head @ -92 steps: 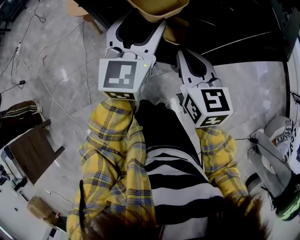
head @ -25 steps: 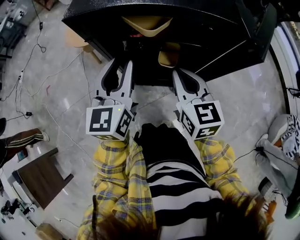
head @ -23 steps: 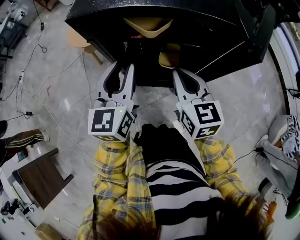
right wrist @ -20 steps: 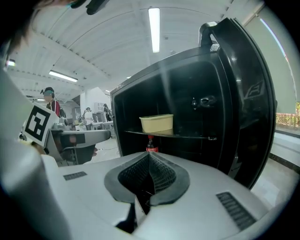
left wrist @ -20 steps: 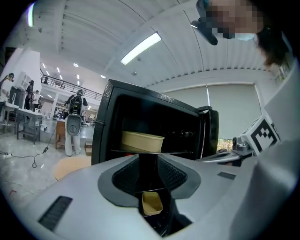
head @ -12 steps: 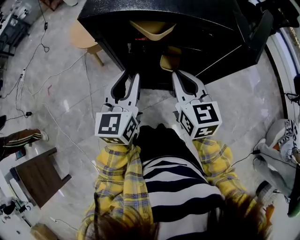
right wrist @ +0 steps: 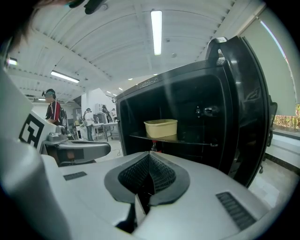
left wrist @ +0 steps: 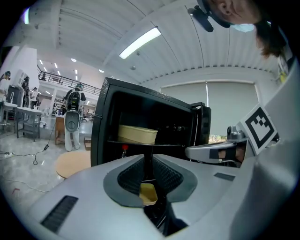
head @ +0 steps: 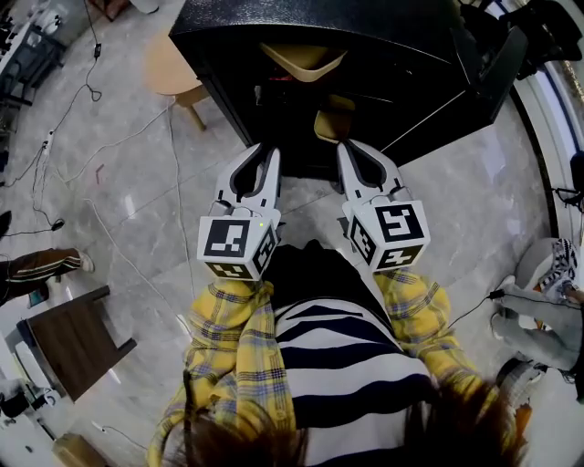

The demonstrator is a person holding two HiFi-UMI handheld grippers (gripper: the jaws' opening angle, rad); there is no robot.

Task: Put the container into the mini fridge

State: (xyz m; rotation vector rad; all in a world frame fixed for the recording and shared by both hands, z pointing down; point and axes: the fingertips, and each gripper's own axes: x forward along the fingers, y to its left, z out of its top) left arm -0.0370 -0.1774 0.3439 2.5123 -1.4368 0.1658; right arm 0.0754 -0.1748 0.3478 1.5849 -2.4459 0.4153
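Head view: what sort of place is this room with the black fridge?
Probably a lab or workshop, not a home: loose cables across the stone floor, distant worktables with people, ceiling strip lights.

The left hand-held gripper (head: 268,151) now sits farther back from the container (head: 304,57) on the mini fridge (head: 319,18) shelf. Its jaws, spread wide earlier, have just been closing and now meet with nothing between them.

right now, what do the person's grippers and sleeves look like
The left gripper and right gripper are pale grey plastic, their curved jaws lined with dark ribbed pads. Each carries a white cube with black square markers; the left one shows a small green light. Sleeves are yellow plaid.
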